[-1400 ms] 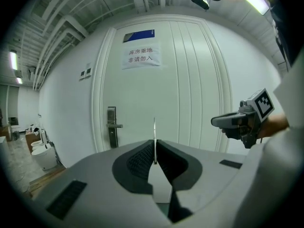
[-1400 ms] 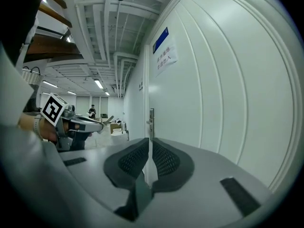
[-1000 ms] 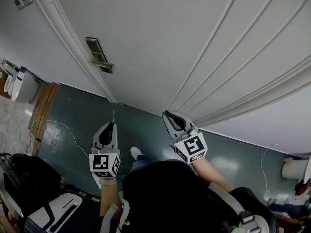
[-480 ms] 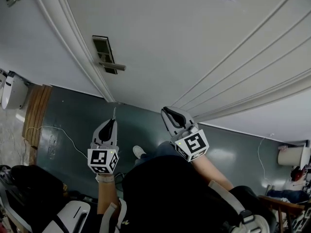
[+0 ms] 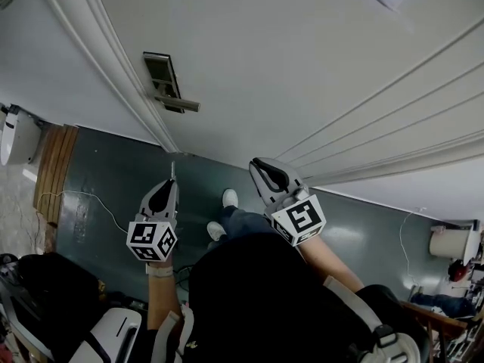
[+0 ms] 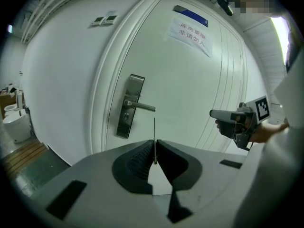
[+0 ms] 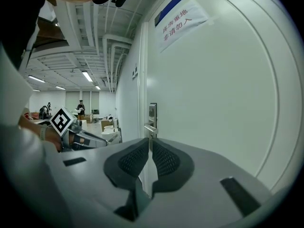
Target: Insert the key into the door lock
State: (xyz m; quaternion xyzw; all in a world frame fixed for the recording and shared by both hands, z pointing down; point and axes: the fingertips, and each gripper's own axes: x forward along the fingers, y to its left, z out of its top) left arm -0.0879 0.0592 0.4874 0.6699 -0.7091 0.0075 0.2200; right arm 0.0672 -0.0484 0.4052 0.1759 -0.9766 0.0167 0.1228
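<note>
A steel lock plate (image 5: pixel 163 76) with a lever handle (image 5: pixel 183 105) is fixed near the white door's left edge; in the left gripper view the lock plate (image 6: pixel 127 106) has its keyhole below the lever handle (image 6: pixel 141 107). My left gripper (image 5: pixel 171 183) is shut on a thin key (image 6: pixel 154 137) that sticks straight out from between its jaws. The key's tip (image 5: pixel 172 168) is well short of the lock, down and to the right of it. My right gripper (image 5: pixel 260 166) hangs beside the door panel, shut with nothing in it. The right gripper view shows the lock plate (image 7: pixel 152 114) edge-on past the right gripper (image 7: pixel 150 144).
The white door (image 5: pixel 302 59) fills the upper view, and its moulded frame (image 5: pixel 98 59) runs along the left. A paper notice (image 6: pixel 189 32) is taped high on the door. The floor (image 5: pixel 113 180) is dark green with a white cable (image 5: pixel 98 199). A toilet (image 5: pixel 17 136) stands at the far left.
The person has stepped toward the door, one shoe coming forward. The left gripper with the key has moved slightly left and closer to the lock. The right gripper has barely moved.
</note>
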